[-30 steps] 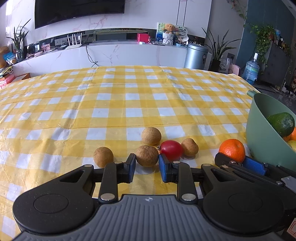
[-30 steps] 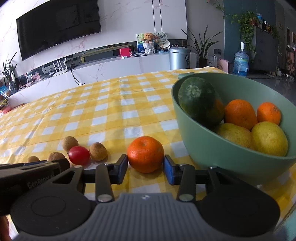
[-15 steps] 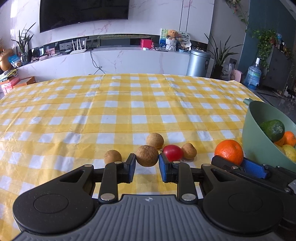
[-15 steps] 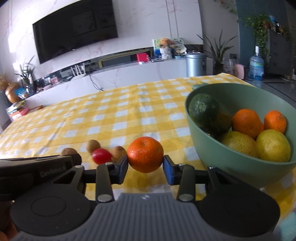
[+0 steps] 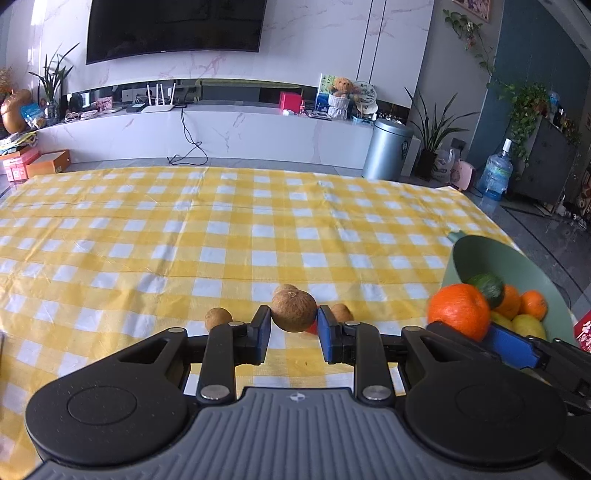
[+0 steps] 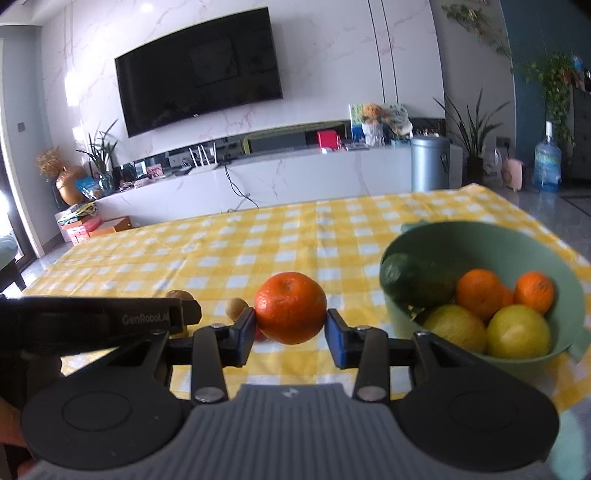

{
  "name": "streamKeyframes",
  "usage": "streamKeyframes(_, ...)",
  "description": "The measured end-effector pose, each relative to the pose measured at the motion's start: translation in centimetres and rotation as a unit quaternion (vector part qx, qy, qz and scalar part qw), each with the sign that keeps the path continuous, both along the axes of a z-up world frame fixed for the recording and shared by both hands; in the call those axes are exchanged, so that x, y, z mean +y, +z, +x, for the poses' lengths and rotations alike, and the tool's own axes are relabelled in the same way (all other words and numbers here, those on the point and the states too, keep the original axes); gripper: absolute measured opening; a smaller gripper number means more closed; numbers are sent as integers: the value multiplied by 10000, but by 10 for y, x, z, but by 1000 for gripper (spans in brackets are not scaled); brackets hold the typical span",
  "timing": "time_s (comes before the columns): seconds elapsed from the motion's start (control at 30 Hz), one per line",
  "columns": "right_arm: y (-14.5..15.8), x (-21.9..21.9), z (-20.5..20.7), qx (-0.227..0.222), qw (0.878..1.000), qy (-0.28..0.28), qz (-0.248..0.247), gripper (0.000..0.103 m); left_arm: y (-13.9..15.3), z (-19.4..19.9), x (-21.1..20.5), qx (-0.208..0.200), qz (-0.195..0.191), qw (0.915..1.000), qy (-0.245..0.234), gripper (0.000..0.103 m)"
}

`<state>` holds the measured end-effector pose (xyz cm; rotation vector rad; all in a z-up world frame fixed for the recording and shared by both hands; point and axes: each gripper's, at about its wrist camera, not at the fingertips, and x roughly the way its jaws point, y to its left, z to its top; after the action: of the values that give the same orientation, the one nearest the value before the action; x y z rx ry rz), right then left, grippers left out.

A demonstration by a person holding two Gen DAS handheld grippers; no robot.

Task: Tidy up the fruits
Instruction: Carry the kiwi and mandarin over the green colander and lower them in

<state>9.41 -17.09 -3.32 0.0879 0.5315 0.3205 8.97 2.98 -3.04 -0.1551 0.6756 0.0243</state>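
while the left gripper [image 5: 292,322] clamps a brown fruit [image 5: 294,310] above the desk [image 5: 147,236], the right gripper [image 6: 290,326] pinches an orange [image 6: 290,307] beside the green bowl [image 6: 461,240].

Brown round fruit [image 5: 293,309] between left tongs [image 5: 292,325], above checked cloth [image 5: 221,236].

1. Daylight fills the room, and my left view is bright and sharp across the checked worktop [image 5: 258,236].
2. My right view is softer: the green bowl [image 6: 443,236] and the far cloth edge are smeared with motion blur.
3. A ceiling light glares on the marble wall [image 6: 146,7] in that view, and the window at its left edge is blown out white.
4. The television [image 6: 199,70] carries dull reflections.
5. Fisheye distortion bends walls and cabinets at both frames' edges.
6. Shadows under the fruit are faint.
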Motion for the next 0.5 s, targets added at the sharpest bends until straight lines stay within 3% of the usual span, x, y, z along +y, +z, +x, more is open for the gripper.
streamKeyframes(0.27, 28, -37, -14, -225, 9997, -5, 35, 38, 24, -14, -18, -151, -70, 9998, -118, 30)
streamKeyframes(0.5, 45, -77, -16, -72, 10000, 58, -1, 38, 46, -22, -57, -302, -74, 9956, -886, 30)
